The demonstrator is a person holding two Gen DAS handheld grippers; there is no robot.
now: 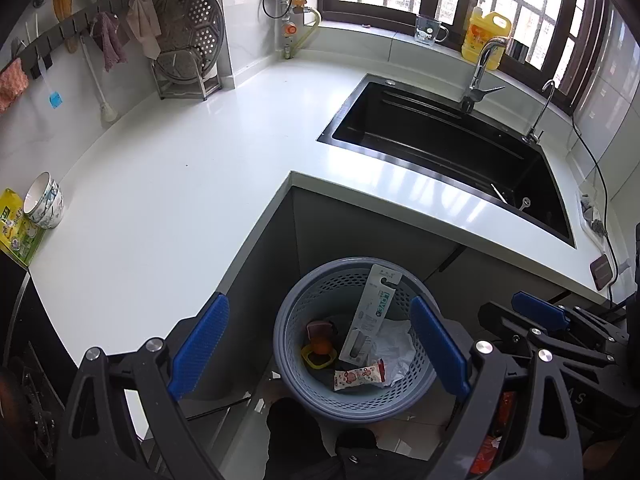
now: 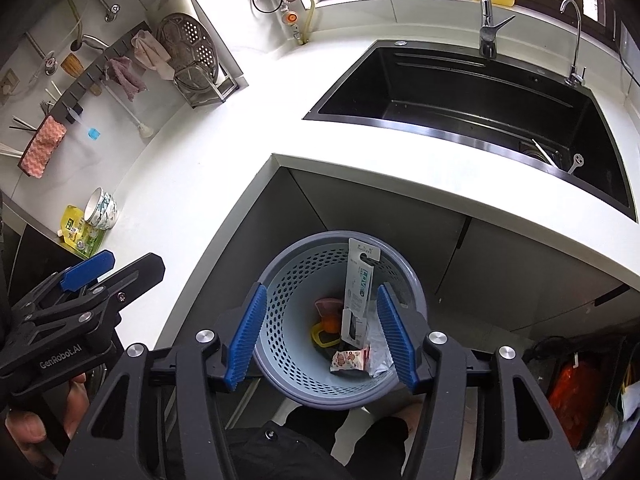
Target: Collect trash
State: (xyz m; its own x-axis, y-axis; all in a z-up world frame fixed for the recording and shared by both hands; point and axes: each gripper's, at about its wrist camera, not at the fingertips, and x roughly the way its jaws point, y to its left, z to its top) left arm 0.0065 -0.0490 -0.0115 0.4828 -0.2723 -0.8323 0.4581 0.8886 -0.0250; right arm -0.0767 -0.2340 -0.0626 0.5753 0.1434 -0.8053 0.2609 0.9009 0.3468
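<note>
A grey perforated trash basket stands on the floor below the counter corner. In it lie a long white card package, a small pink snack wrapper, crumpled white paper, and a yellow and orange item. My left gripper is open and empty above the basket. My right gripper is open and empty above it too, and shows at the right of the left wrist view. The left gripper shows at the left of the right wrist view.
A white L-shaped counter holds stacked bowls and a yellow-green pouch at its left end. A black sink with faucets is at the right. A rack with a steamer plate stands at the back.
</note>
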